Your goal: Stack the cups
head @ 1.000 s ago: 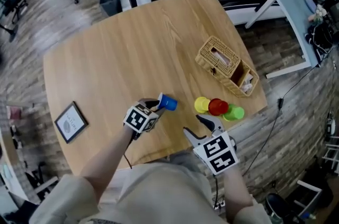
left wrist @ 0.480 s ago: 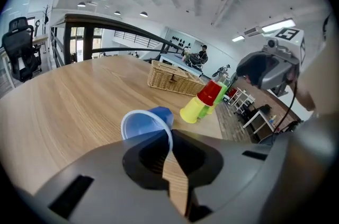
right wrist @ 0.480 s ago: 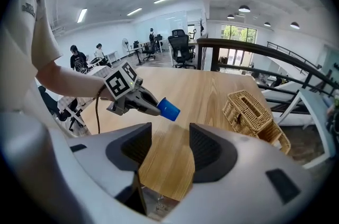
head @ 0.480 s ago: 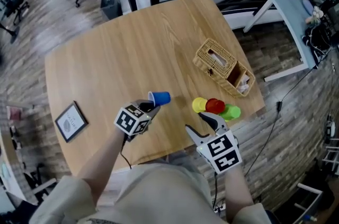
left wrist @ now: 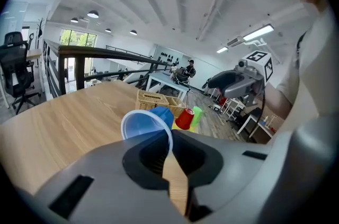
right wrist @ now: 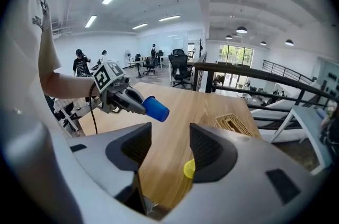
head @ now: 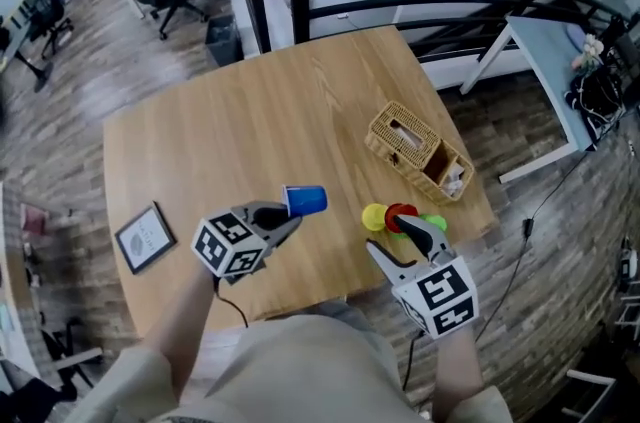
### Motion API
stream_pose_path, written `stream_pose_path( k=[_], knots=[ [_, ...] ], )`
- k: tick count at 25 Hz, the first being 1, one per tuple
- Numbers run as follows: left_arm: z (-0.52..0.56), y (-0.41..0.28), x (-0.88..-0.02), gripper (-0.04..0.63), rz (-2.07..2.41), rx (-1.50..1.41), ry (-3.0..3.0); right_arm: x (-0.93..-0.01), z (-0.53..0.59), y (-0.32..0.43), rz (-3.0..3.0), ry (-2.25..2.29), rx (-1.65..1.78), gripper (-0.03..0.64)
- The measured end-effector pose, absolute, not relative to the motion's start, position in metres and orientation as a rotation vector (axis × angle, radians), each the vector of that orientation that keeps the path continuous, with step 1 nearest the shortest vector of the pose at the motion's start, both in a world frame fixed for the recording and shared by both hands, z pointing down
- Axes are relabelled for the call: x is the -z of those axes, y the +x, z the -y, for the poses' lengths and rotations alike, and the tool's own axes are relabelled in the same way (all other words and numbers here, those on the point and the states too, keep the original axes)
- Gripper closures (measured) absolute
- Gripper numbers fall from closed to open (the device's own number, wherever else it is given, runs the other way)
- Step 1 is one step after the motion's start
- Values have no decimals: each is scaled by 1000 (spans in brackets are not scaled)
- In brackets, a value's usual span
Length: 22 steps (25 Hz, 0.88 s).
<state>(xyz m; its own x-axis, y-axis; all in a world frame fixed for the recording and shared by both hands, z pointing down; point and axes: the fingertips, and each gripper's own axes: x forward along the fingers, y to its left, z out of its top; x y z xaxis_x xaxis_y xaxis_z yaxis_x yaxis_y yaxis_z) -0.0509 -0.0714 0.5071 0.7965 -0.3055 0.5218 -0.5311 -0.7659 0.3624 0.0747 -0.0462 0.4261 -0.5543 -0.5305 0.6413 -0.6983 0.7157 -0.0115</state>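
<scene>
- A pale wooden surface (head: 250,121) fills the middle of the head view, with office floor all round it.
- The left tool (head: 283,214) is held over the near part of the surface. Its jaws are closed tight on the rim wall of the blue cup (head: 305,200).
- The right tool (head: 390,236) is held over the near right edge of the surface. Its jaws stand wide apart and nothing is gripped between them.
- A wicker basket (head: 415,149) sits on the right side of the surface, beyond the right tool.
- A small dark picture frame (head: 145,236) lies flat near the left edge, well apart from both tools.
- The blue cup is held on its side, clear of the surface. In the left gripper view its open mouth faces back toward the tool and its base points away. It is well to the left of the other cups.
- A yellow cup (head: 374,217), a red cup (head: 402,211) and a green cup (head: 435,222) sit close together in a row near the right front edge, just beyond the tips of the right tool. One of that tool's jaws partly covers the red cup in the head view.
- In the right gripper view, the yellow cup shows just beside the right-hand jaw, not between the jaws.
</scene>
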Motion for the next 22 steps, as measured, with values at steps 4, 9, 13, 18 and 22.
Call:
stream_pose_path(
  k=[4,9,13,18,22],
  knots=[
    [56,-46,-464,557,579,-486,2559,-397,41,78,2384,932,-306,373],
    [34,-40,-418,557,474,-374,2638,-365,33,77,2521,899,-270,358],
    [23,-35,-393,557,417,-268,2632,-348,24,80,2616,846,-265,357],
    [17,-29,-382,557,397,-276,2672,-336,20,87,2661,827,-237,357],
    [6,-19,-371,557,298,-284,2714,-326,14,81,2714,741,-231,346]
  ],
)
